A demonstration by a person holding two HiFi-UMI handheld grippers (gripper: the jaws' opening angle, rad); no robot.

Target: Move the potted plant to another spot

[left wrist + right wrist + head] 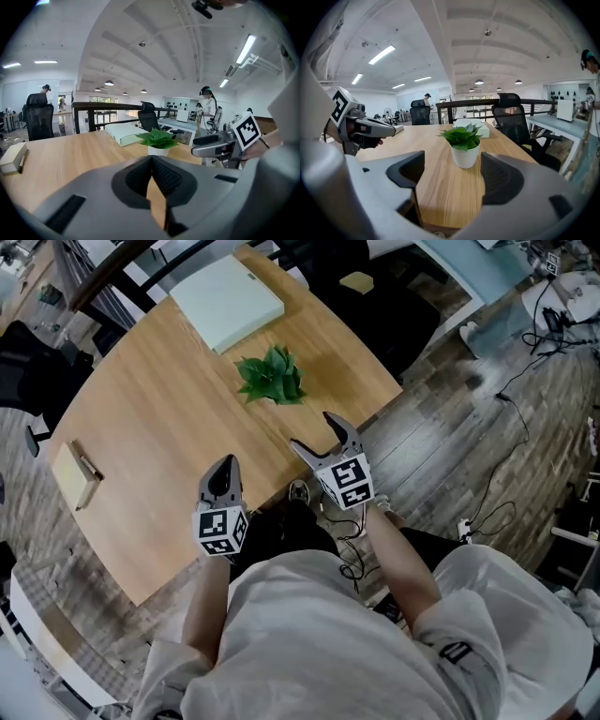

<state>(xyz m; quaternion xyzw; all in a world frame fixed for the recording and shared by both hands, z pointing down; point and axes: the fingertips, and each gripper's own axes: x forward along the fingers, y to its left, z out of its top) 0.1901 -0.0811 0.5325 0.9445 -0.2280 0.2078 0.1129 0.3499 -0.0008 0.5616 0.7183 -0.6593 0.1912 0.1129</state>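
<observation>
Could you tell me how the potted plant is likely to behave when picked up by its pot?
The potted plant looks small, so it is probably light. Its white pot looks smooth and tapers downward, so it may slip in a loose grip. The leaves look soft and would likely bend.

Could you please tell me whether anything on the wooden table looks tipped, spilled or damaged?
Nothing stands out. The small leafy green plant in its white pot stands upright on the light wooden table, with no soil spilled, and the flat pale green box lies level beyond it.
</observation>
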